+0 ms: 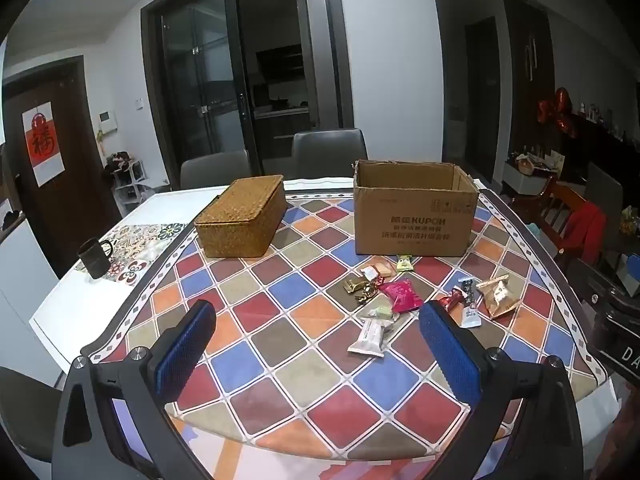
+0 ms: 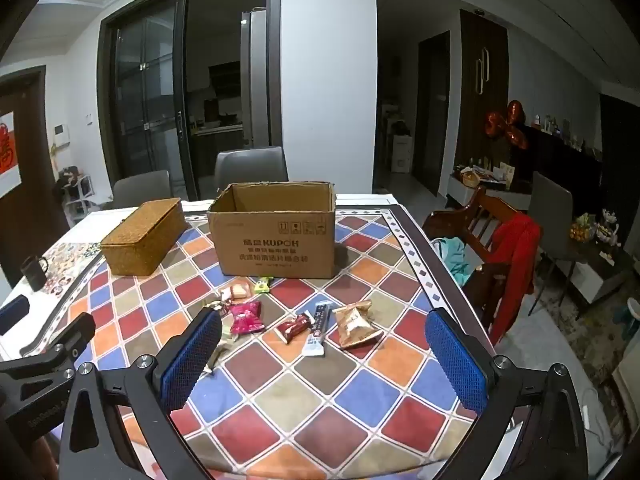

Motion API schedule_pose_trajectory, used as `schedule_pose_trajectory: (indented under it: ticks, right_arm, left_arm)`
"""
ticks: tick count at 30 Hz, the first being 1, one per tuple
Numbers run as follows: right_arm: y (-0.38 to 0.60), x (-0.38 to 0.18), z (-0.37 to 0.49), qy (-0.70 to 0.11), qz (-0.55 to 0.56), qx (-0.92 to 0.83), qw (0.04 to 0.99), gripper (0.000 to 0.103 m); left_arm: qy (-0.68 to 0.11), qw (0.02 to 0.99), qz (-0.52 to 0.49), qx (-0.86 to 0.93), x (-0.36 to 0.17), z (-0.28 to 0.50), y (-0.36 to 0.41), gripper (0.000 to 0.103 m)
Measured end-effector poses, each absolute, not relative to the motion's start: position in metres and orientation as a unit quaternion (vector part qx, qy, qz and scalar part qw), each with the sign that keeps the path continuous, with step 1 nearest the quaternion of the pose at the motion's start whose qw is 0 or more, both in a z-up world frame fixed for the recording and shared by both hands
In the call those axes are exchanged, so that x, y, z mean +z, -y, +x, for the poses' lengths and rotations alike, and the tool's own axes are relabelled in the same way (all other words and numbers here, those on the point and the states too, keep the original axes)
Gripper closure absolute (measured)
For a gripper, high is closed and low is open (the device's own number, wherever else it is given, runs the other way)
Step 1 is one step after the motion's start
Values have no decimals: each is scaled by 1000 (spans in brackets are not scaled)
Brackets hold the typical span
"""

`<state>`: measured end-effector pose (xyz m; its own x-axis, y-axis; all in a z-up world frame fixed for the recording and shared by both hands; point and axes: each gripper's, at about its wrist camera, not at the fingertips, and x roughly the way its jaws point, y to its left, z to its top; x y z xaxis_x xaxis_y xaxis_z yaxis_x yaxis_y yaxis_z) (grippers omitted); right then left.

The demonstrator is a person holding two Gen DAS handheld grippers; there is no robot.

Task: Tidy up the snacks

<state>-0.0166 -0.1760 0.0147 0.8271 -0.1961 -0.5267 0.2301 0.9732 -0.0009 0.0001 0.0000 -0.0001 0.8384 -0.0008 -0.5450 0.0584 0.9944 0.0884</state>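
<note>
- One cardboard box [image 1: 414, 216] is standing open.
- One woven basket [image 1: 240, 216] is sitting closed.
- One mug [image 1: 94, 258] is standing.
- About ten snack packets [image 1: 400, 296] are lying scattered.

I see white walls, dark-framed glass sliding doors [image 1: 208, 92], grey upholstered chairs [image 1: 329, 148] behind the diamond-patterned tabletop [image 1: 280, 344].

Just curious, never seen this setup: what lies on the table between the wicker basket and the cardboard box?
Nothing. Both wrist views show only bare checkered tablecloth between the wicker basket and the cardboard box; the snack packets lie nearer the camera, before the box.
</note>
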Motion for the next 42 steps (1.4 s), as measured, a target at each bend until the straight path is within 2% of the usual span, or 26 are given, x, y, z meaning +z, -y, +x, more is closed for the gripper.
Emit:
schedule_pose_trajectory:
  ticks: [42]
  right_arm:
    - [178, 21, -23, -269, 36, -112, 956, 0]
  left_arm:
    - [-289, 954, 45, -57, 5, -10, 3, 0]
